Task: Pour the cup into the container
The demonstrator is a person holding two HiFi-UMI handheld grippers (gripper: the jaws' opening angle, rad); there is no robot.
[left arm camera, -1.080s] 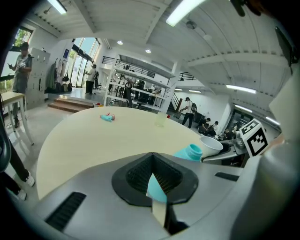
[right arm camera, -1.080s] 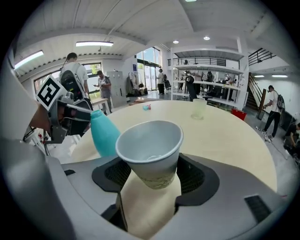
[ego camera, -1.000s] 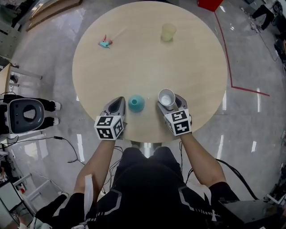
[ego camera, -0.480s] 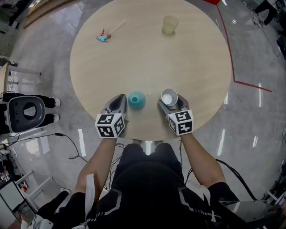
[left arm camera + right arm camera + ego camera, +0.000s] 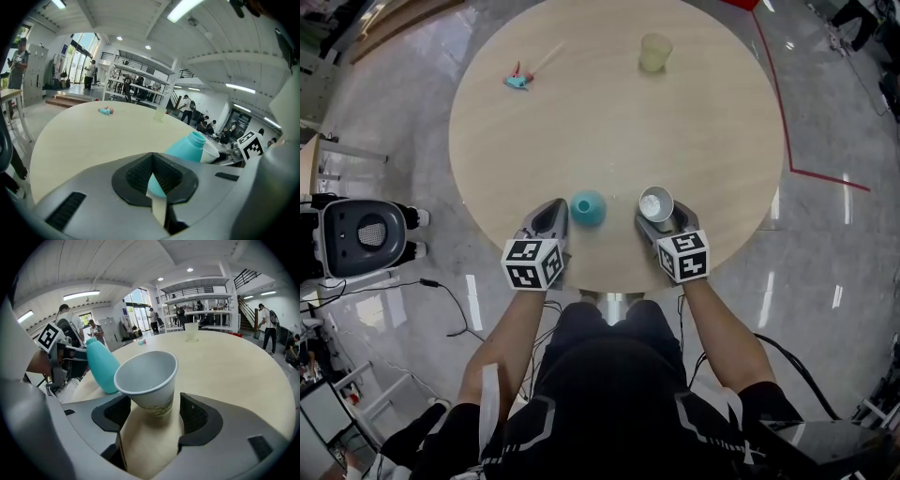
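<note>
So the paper cup (image 5: 655, 202) sits roughly upright, mouth up, long axis vertical, near the round table's (image 5: 609, 122) front edge, just right of the teal bottle (image 5: 587, 207). Right tongs (image 5: 661, 223), spread wide, grip its lower half. Left tongs (image 5: 551, 217) are closed and empty beside the bottle.

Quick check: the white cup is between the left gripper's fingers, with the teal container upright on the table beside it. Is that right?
Wrong gripper: the white cup is between the fingers of the right gripper, as the right gripper view shows; the left gripper is shut and empty. The teal container does stand upright beside it.
</note>
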